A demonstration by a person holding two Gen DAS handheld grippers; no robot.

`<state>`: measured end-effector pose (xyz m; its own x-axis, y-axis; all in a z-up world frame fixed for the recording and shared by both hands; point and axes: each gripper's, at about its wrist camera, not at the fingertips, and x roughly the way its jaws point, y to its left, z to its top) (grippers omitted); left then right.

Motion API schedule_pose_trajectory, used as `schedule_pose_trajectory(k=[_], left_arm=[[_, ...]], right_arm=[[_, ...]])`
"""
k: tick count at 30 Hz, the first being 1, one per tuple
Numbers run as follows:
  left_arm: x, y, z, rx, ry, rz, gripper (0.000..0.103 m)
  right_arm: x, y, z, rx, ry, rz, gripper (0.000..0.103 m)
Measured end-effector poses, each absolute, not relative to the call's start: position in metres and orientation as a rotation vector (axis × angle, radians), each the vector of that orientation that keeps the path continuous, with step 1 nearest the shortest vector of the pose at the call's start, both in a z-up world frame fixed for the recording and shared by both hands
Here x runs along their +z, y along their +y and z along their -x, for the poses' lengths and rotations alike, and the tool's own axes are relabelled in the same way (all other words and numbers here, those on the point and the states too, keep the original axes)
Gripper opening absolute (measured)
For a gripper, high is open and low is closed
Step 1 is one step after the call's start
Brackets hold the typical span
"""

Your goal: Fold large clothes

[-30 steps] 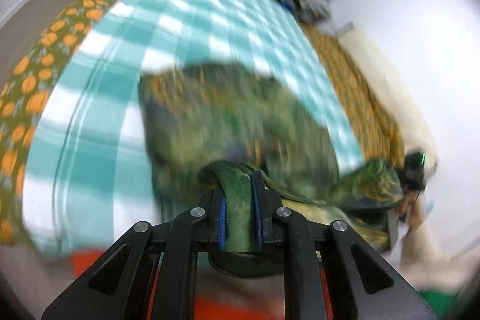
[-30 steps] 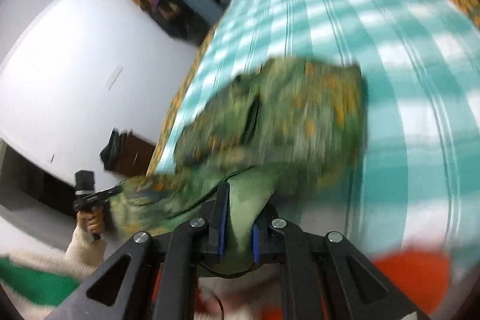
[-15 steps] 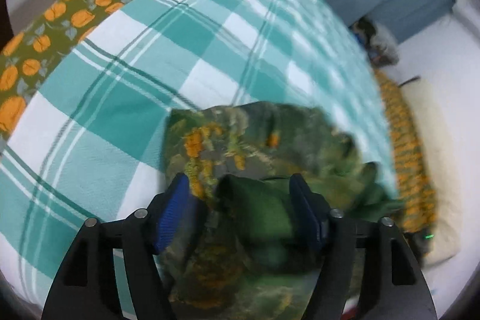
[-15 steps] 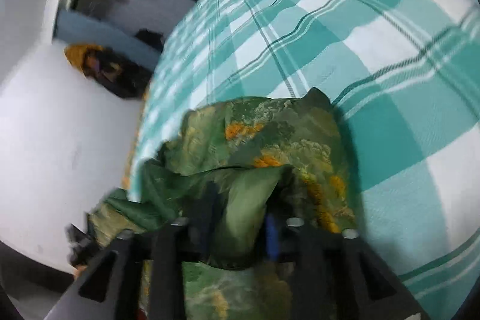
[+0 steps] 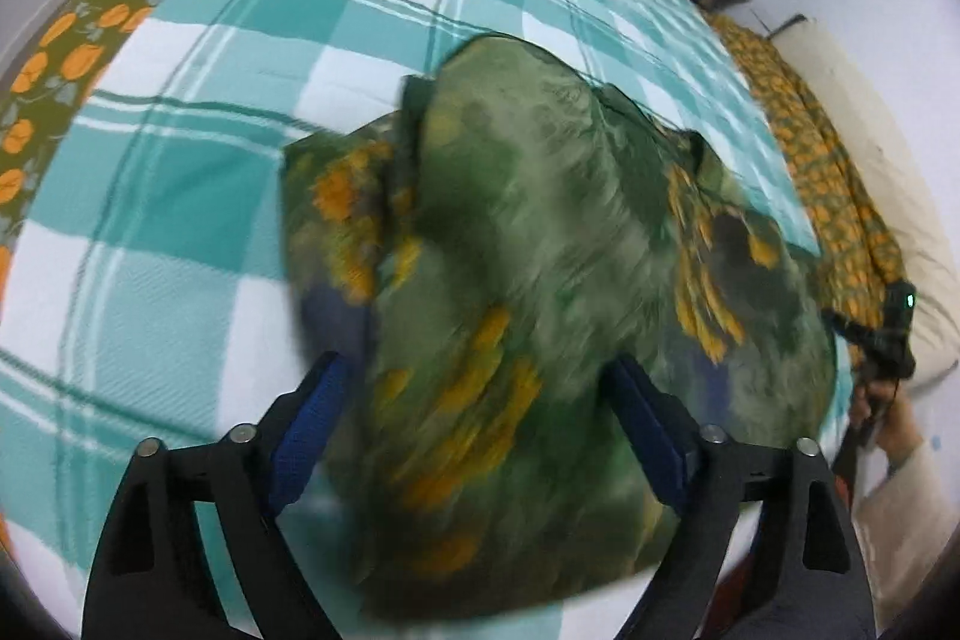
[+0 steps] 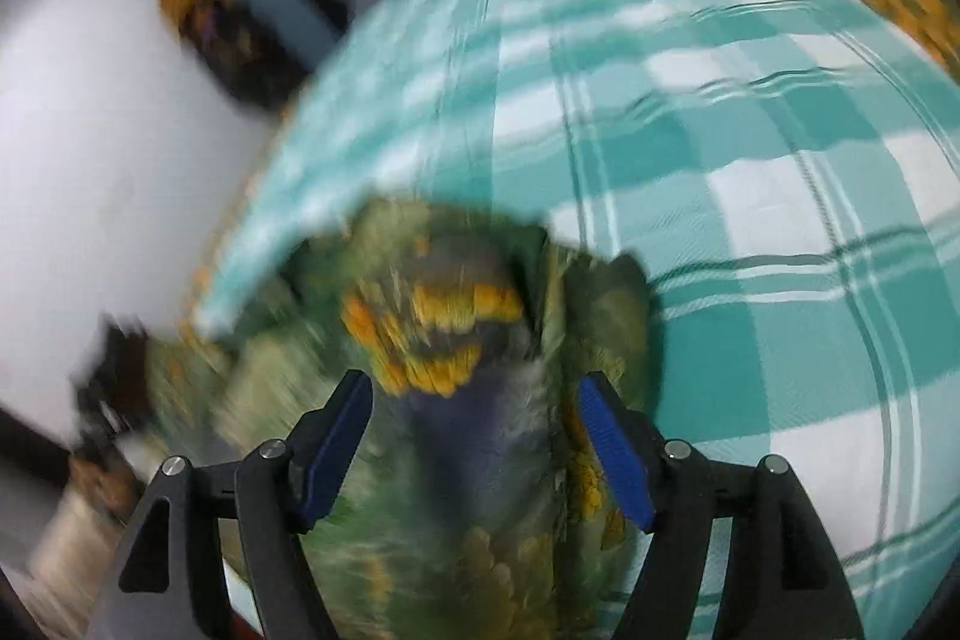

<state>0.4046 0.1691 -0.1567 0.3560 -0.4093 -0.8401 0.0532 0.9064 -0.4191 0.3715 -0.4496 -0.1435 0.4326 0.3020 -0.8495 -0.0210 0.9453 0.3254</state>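
Even light, motion blur, fisheye warp

The green garment (image 5: 540, 244) lies bunched on the checked sheet (image 5: 180, 196), filling the gap between each gripper's opening jaws. To its left in the left wrist view, and to its right in the right wrist view, the sheet is bare and open. The wall (image 5: 870, 58) and a pillow (image 5: 870, 148) close off the bed's right side.
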Motion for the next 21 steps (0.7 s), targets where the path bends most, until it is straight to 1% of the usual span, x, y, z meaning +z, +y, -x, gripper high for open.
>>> schedule_pose_trajectory(k=[1,2,3,4,5,6,7,10,13,15,17,18,20,21], left_arm=[[-0.159,0.164,-0.408,-0.3,1.166,0.354,0.072],[-0.16,0.157,-0.412,-0.288,1.171,0.351,0.044],[-0.161,0.151,-0.415,-0.243,1.184,0.32,0.03],[-0.159,0.149,-0.415,-0.224,1.186,0.301,0.017],[-0.156,0.147,-0.414,-0.22,1.178,0.293,0.014],[-0.148,0.148,-0.41,-0.219,1.156,0.286,0.013],[-0.139,0.148,-0.407,-0.219,1.136,0.28,0.012],[-0.098,0.151,-0.406,-0.228,1.023,0.27,0.012],[-0.054,0.14,-0.417,-0.211,0.868,0.198,0.01],[-0.039,0.129,-0.426,-0.167,0.777,0.128,0.01],[-0.038,0.117,-0.433,-0.114,0.691,0.037,0.011],[-0.046,0.111,-0.44,-0.085,0.668,-0.008,0.011],[-0.074,0.112,-0.451,-0.047,0.7,-0.02,0.011],[-0.097,0.117,-0.459,-0.033,0.749,0.009,0.011]], right_arm=[[-0.147,-0.438,-0.374,0.176,1.117,-0.203,0.073],[-0.147,-0.43,-0.375,0.15,1.104,-0.146,0.072],[-0.146,-0.425,-0.377,0.132,1.086,-0.121,0.062],[-0.142,-0.419,-0.376,0.107,1.062,-0.1,0.047],[-0.136,-0.411,-0.373,0.081,1.039,-0.077,0.04],[-0.13,-0.403,-0.369,0.052,1.019,-0.034,0.028],[-0.124,-0.396,-0.364,0.041,1.0,0.01,0.019],[-0.099,-0.381,-0.358,0.031,0.918,0.124,0.015],[-0.063,-0.38,-0.375,0.001,0.816,0.133,0.015],[-0.037,-0.381,-0.391,-0.03,0.731,0.121,0.015],[-0.024,-0.38,-0.406,-0.055,0.669,0.112,0.015],[-0.022,-0.38,-0.414,-0.062,0.644,0.114,0.015],[-0.033,-0.382,-0.43,-0.082,0.636,0.127,0.015],[-0.045,-0.384,-0.436,-0.09,0.658,0.123,0.015]])
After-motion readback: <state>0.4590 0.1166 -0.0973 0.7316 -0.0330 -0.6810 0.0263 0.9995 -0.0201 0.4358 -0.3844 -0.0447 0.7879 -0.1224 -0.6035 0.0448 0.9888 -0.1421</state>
